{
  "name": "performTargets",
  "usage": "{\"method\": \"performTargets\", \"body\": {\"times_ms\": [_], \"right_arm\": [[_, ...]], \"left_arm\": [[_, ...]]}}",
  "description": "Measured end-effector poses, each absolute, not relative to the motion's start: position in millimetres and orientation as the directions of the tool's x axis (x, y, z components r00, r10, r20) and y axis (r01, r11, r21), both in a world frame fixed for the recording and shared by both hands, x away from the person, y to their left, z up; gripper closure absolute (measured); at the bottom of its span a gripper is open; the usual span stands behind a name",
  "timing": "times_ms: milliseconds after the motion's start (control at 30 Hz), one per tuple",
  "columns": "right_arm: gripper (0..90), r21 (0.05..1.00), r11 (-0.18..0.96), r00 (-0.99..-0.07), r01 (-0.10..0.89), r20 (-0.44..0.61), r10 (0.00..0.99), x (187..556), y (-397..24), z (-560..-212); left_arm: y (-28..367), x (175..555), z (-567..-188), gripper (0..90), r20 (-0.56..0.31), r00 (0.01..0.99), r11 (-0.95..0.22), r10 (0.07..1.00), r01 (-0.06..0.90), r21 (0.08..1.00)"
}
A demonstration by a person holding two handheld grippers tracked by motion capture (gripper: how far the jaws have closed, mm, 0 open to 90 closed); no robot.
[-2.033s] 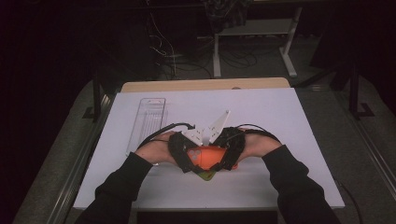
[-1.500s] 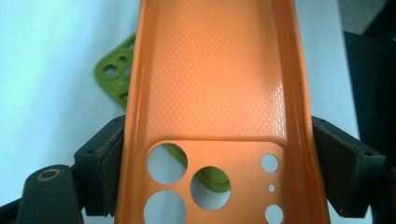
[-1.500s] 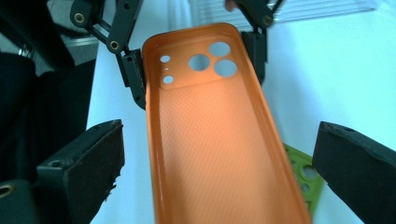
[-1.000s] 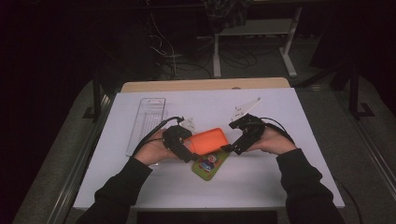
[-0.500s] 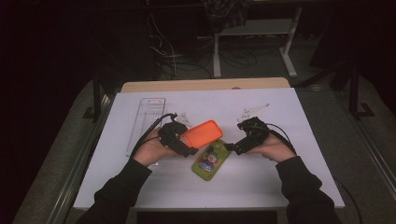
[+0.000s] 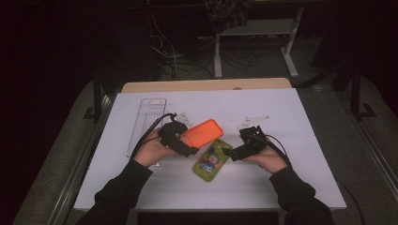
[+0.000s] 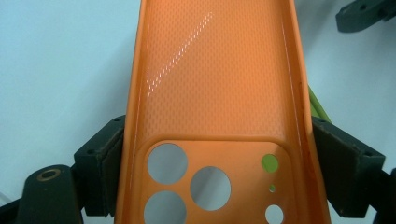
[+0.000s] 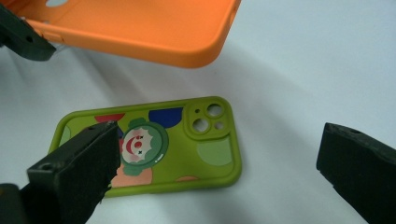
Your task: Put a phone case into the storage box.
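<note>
My left gripper (image 6: 187,142) is shut on an orange phone case (image 6: 202,132) and holds it tilted above the white table. In the left gripper view the pads (image 7: 108,173) press both long sides of the orange case (image 7: 215,93) at its camera-hole end, with its hollow inside facing me. A green phone case (image 6: 212,159) with a clown picture lies flat on the table, back up. My right gripper (image 6: 229,152) is open just right of it. In the right gripper view the green case (image 8: 177,140) lies below and between the spread jaws, untouched.
A clear plastic tray (image 6: 146,121) lies at the table's left. The white sheet (image 6: 305,178) covers the table, with a wooden edge (image 6: 206,85) at the back. Dark floor, cables and a desk frame lie beyond.
The two hands, joined over the cases two seconds ago, have parted. The orange case went left with the left gripper, the green case stayed on the table, and the right gripper sank beside it.
</note>
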State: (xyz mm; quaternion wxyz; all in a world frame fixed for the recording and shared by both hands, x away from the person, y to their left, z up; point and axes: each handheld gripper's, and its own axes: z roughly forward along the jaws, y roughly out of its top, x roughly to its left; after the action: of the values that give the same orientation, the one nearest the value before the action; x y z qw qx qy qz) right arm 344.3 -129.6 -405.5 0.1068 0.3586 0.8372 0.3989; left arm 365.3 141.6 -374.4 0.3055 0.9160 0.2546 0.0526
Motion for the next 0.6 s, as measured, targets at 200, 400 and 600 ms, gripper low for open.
{"method": "performTargets", "body": {"times_ms": [200, 400, 600], "right_arm": [[0.0, 0.742, 0.455, -0.728, 0.492, 0.065, 0.682, 343.6, -124.1, -407.1], [0.0, 0.738, 0.510, -0.753, 0.441, -0.005, 0.658, 342.4, -121.3, -407.8], [0.0, 0.742, 0.551, -0.764, 0.382, -0.082, 0.640, 337.8, -117.3, -406.4]], "left_arm": [[143.5, 366.3, -373.1, 15.7, -0.046, 0.872, -0.703, 0.487, 0.424, 0.571], [141.4, 365.0, -375.0, 15.7, -0.061, 0.864, -0.687, 0.500, 0.438, 0.580], [141.3, 365.1, -375.1, 15.7, -0.061, 0.868, -0.691, 0.493, 0.434, 0.578]]}}
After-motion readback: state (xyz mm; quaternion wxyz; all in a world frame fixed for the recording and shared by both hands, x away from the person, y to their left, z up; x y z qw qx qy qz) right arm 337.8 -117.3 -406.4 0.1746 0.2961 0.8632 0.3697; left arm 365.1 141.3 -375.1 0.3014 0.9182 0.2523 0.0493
